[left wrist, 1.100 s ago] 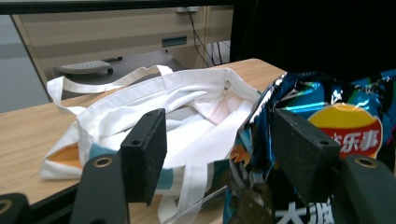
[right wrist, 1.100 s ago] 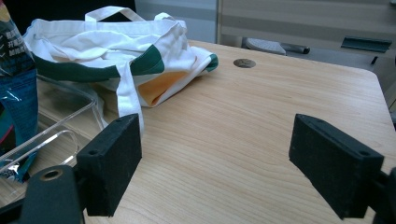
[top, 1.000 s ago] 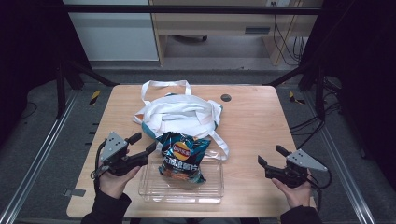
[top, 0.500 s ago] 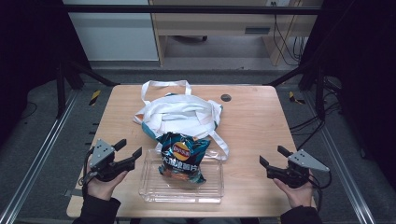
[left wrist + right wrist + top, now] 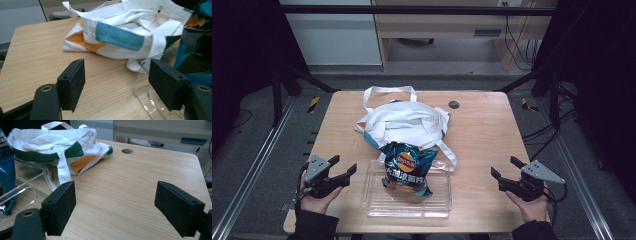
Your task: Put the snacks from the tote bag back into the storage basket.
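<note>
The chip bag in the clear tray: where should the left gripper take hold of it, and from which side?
Probably its top edge, approached from the left. The chip bag leans over the clear tray's far rim, so that flat edge is exposed. The left gripper is open beside it.

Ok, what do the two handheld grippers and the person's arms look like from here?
Both are black. The left gripper and right gripper each carry a grey three-cornered plate on top, and a black cable trails from each. Up close, the jaws end in blocky black pads with small screw holes. The person wears dark sleeves.
</note>
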A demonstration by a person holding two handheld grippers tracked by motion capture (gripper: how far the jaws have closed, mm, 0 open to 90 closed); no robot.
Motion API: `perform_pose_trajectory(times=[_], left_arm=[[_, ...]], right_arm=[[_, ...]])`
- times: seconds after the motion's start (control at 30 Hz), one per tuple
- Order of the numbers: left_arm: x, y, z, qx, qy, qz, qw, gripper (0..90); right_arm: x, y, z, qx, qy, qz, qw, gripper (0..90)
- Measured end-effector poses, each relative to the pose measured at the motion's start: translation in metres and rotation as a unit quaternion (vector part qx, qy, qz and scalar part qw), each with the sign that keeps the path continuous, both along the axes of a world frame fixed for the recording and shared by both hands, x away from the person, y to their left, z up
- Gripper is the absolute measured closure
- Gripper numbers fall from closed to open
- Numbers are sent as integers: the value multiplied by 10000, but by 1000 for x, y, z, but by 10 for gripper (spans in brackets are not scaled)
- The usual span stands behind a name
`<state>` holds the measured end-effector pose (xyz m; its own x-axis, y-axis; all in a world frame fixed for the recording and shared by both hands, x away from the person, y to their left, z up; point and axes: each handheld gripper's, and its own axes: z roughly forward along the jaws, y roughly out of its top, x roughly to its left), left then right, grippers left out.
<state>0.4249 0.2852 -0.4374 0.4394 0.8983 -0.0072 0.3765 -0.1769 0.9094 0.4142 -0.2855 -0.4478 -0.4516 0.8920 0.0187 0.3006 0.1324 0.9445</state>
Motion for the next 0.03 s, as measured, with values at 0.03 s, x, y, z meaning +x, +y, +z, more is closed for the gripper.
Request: perform_pose_trajectory(times=[0.03], left_arm=[[1,2,-2,19,30,35,10000,290]], right_arm=[[0,0,0,-5,5,5,10000,175]])
